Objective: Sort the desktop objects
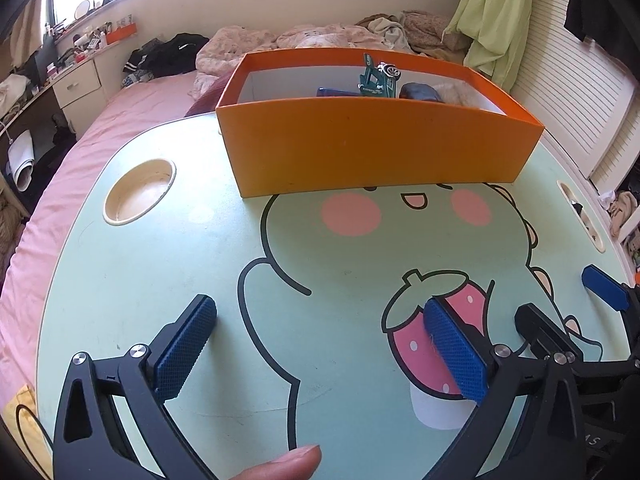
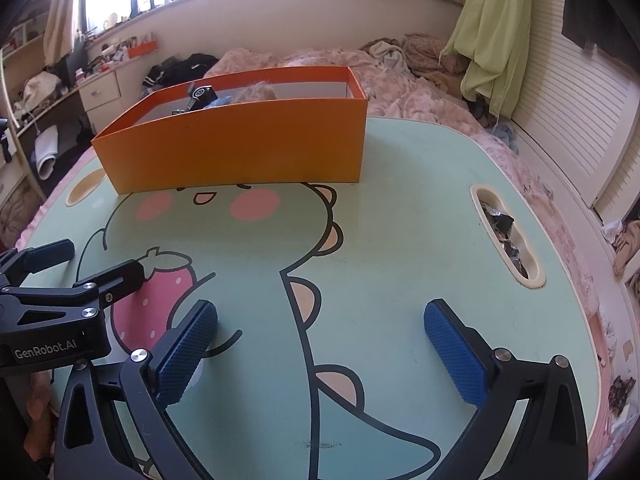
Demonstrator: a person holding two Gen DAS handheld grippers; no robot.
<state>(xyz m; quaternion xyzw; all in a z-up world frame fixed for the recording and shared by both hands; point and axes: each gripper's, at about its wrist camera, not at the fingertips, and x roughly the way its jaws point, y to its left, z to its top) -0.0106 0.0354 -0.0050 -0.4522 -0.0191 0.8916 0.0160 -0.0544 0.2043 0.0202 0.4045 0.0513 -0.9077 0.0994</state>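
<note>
Toy car (image 1: 380, 78) stands tilted on its end inside the orange box (image 1: 376, 148) at the far side of the surface (image 1: 328, 248), wheels up, among a blue thing and a fluffy one. Left gripper (image 1: 320, 344) and right gripper (image 2: 320, 348) hover low, fingers spread, holding nothing.
</note>
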